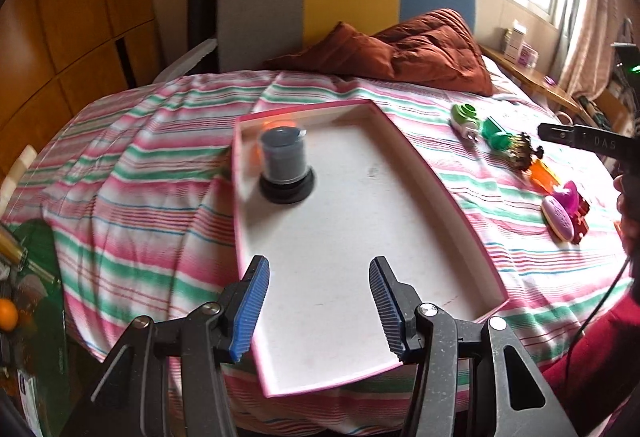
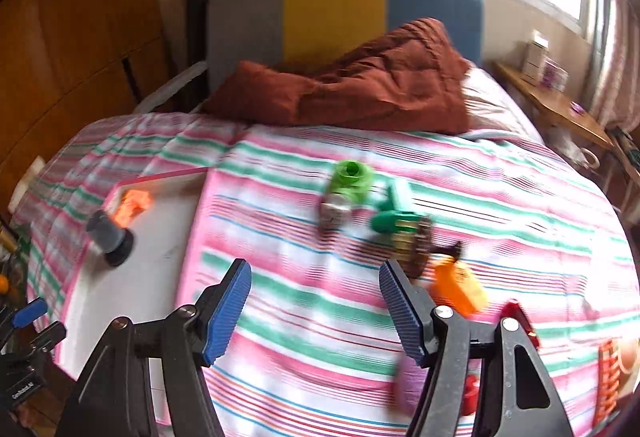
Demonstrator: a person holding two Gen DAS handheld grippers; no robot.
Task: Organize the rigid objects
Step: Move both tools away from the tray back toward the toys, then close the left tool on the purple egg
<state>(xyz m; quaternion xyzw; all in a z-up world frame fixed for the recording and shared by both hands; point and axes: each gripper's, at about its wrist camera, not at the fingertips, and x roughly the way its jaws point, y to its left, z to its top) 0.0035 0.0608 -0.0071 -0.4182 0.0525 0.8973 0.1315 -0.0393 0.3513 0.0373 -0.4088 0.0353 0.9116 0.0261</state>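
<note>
A pink-rimmed white tray (image 1: 436, 197) lies on the striped bed; it also shows in the right wrist view (image 2: 132, 285). In it stand a dark grey cylinder (image 1: 285, 169) (image 2: 109, 237) and a small orange toy (image 2: 134, 207). To the tray's right lie a light green toy (image 1: 464, 119) (image 2: 346, 183), a dark green toy (image 1: 496, 135) (image 2: 394, 213), a brown piece (image 1: 524, 153) (image 2: 418, 241), an orange piece (image 1: 544, 177) (image 2: 460, 287), and a purple oval thing (image 1: 558, 223). My left gripper (image 1: 318, 309) is open and empty above the tray's near end. My right gripper (image 2: 316, 311) is open and empty above the bedsheet, short of the toys.
A rust-red quilt (image 1: 412, 49) is heaped at the headboard (image 1: 348, 1). A wooden wardrobe (image 1: 60, 17) stands at the left. A wooden side table (image 2: 560, 105) with boxes stands right of the bed. Clutter with an orange fruit (image 1: 8, 313) sits at the bed's near-left corner.
</note>
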